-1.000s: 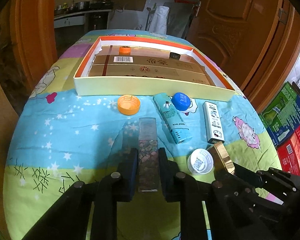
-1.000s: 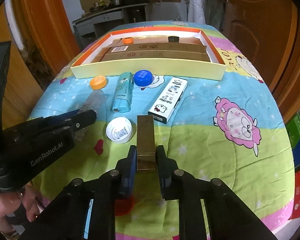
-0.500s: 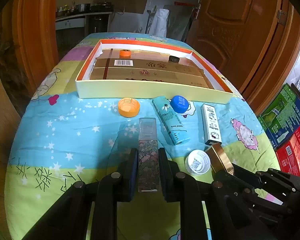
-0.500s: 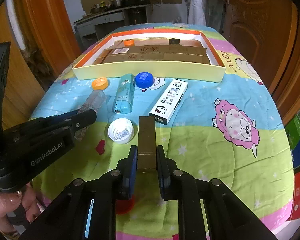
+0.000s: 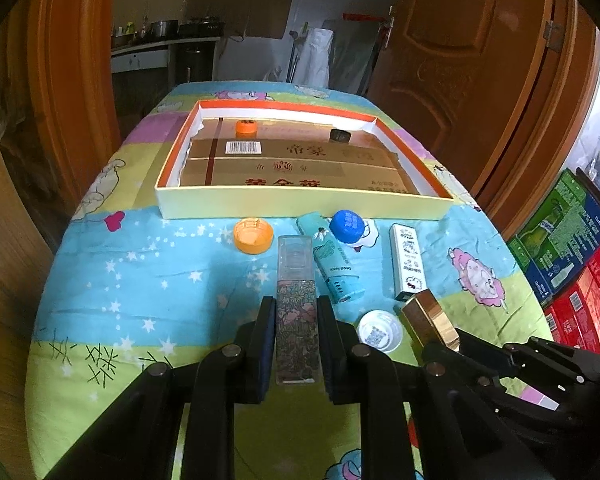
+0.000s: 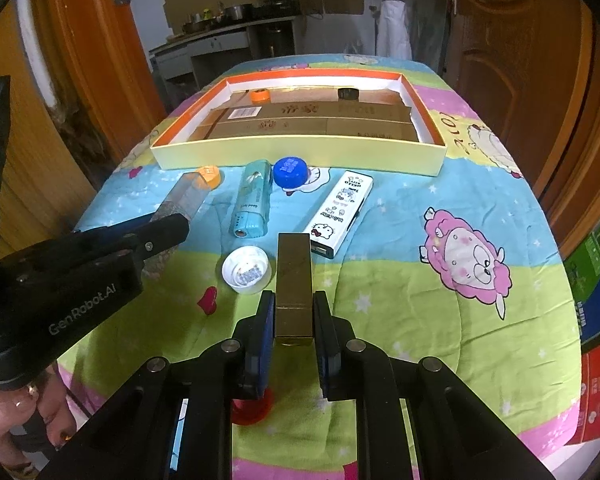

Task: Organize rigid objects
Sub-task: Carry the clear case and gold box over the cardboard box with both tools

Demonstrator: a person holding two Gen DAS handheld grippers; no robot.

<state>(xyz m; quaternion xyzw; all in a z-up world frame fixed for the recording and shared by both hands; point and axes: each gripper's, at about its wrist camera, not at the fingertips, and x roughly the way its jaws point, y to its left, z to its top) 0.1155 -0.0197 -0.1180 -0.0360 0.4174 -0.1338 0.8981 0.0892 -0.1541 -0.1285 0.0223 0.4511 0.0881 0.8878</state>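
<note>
Gripping a flowered clear bottle [image 5: 296, 312], the left gripper [image 5: 296, 344] pinches only its lower half; the right gripper [image 6: 294, 320] clamps a gold bar [image 6: 294, 280]. Carried toward the tray [image 5: 300, 202] at twelve o'clock, either could swing and slip.

Across the 2 wrist views the change is slight: in the left wrist view the tray [image 5: 300, 202] sits lower in the frame than 1 second ago, with more of the back room showing above it. In the right wrist view the white cap [image 6: 246, 265] and the gold box [image 6: 294, 280] appear a little higher in the frame relative to the tablecloth pattern.
</note>
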